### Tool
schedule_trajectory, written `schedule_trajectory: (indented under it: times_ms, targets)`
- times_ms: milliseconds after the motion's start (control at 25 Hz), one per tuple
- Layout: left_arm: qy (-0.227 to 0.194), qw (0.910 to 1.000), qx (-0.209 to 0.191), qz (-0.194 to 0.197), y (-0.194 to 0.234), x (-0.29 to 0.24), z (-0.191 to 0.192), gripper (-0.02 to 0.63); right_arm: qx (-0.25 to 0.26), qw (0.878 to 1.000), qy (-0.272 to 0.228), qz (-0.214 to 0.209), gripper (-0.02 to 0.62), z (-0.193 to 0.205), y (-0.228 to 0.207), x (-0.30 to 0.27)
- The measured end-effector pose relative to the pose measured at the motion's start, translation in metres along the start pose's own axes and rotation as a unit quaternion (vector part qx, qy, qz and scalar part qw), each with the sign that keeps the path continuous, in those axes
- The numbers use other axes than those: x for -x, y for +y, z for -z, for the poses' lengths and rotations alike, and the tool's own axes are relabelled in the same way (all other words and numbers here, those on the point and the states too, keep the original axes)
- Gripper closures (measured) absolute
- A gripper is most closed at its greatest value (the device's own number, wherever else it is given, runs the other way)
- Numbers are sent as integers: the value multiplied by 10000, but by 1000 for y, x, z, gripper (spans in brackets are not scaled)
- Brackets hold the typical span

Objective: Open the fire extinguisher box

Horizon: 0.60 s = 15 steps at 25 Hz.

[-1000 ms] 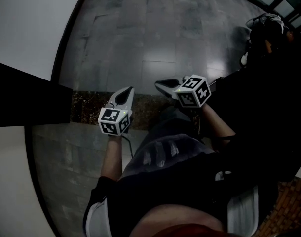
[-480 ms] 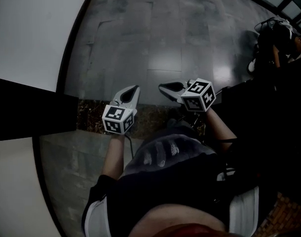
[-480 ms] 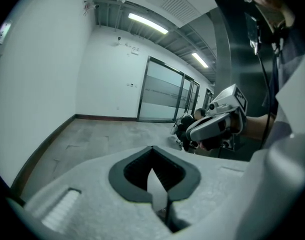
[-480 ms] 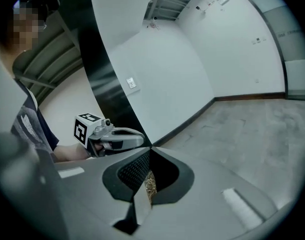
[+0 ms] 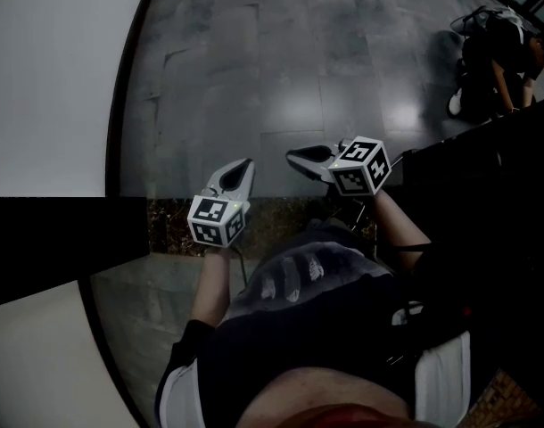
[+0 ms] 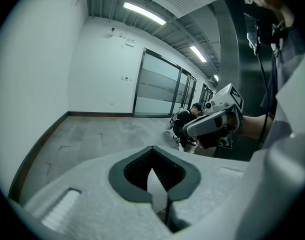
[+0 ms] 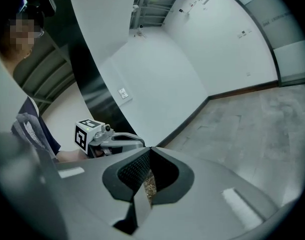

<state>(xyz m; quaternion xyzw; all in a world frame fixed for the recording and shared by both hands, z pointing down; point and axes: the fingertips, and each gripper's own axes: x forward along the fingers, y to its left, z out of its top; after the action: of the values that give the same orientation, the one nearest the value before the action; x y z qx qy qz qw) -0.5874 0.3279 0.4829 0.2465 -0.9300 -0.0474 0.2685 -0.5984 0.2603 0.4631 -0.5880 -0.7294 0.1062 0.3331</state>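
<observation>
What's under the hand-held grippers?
Grey floor tiles and a speckled dark strip lie below the left hand-held gripper and right hand-held gripper. The person's body covers the floor nearer in.

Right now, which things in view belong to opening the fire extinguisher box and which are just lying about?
For the job: left tongs, right tongs, both shut and empty. The box itself is not in view.
Just about: crouching person, glass doors, tiled floor, white wall.

Office corridor: glass partitions point(image 6: 160, 84), tiled floor point(image 5: 281, 69)
</observation>
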Motion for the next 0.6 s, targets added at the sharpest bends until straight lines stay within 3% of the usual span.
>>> schedule_trajectory:
  times_ms: [400,600]
  targets:
    - [22,9997,-185,181,-16,-60,-45,606,-350,9989,-293,71,594,-21,-61,46]
    - [23,9995,-270,154,-13,-70,-57,606,-369,9989,-284,39,594,-31,-70,48]
